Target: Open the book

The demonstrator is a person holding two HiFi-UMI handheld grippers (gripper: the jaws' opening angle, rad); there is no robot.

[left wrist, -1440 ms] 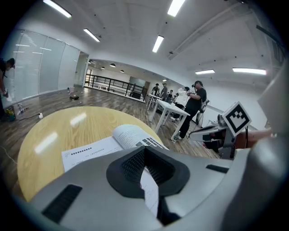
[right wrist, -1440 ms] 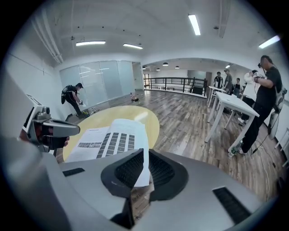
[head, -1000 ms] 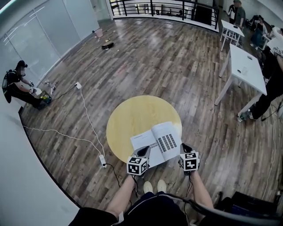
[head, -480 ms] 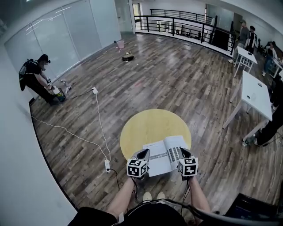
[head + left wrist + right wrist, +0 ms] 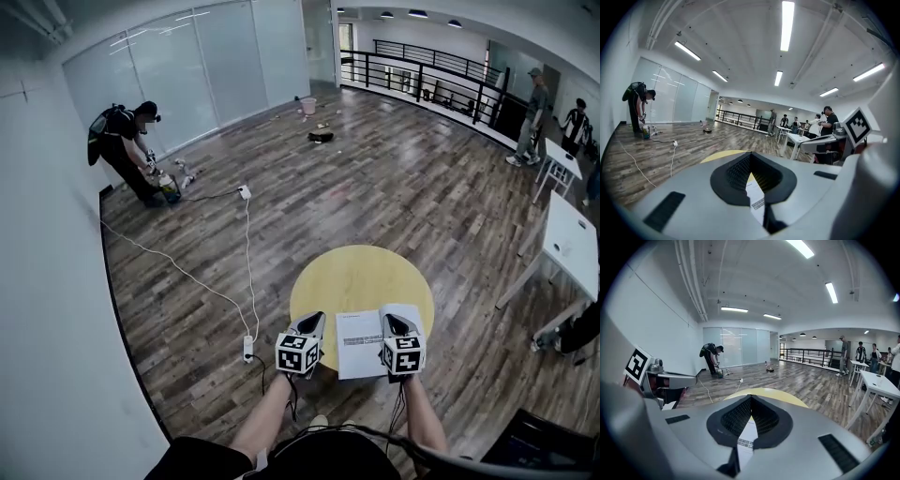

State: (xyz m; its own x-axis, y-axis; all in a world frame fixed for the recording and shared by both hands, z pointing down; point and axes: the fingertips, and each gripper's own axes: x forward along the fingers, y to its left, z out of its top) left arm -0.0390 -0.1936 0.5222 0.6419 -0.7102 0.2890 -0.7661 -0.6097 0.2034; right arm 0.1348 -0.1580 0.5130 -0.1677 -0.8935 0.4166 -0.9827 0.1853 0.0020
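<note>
Our view has swung up. The round table (image 5: 356,272) now sits lower in the head view, and far more of the room shows beyond its far side. Our left gripper (image 5: 313,322) and right gripper (image 5: 392,319) have both lifted from the table's near edge and levelled out. The book (image 5: 359,345), which looked skewed at the table's near edge, now looks square to us. The right gripper now covers the gridded right page we saw before.
</note>
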